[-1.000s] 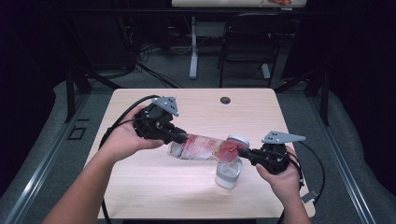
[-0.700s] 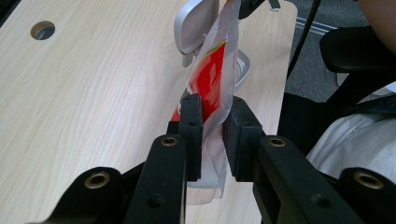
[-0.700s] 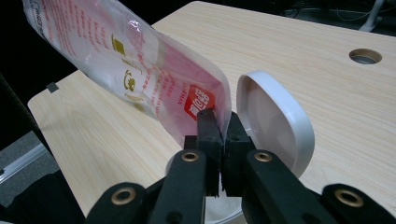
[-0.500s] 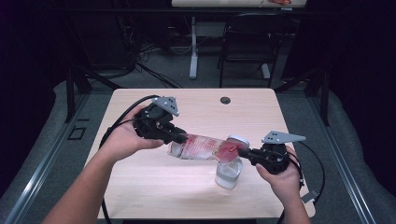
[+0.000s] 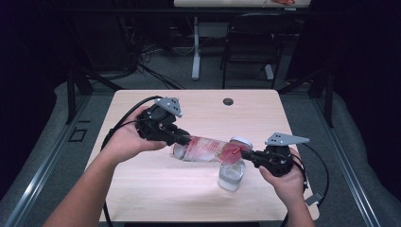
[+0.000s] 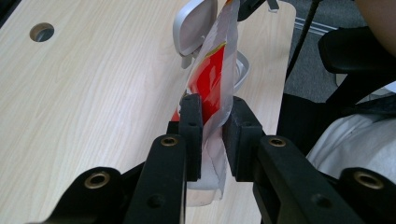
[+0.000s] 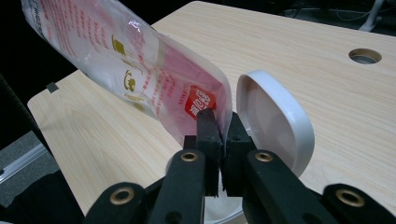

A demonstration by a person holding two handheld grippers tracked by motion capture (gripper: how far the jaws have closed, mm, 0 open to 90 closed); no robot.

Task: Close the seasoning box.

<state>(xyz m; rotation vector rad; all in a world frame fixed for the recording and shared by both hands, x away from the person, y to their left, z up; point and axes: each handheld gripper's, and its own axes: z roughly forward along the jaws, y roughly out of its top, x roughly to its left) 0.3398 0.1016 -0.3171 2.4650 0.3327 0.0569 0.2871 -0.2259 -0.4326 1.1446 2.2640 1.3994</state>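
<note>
both tongs were pinching the plastic pouch (image 5: 208, 148): my left gripper (image 6: 211, 135) clamped one end, my right gripper (image 7: 219, 135) nipped the other, so it hung stretched between them above the table (image 5: 156, 189), its right end over the clear jar (image 5: 231, 175) with the white flip lid (image 7: 275, 121) open. to pour well, i judged the left end should rise slowly while the right stayed over the mouth. it looked crinkly, see-through, printed red.
</note>
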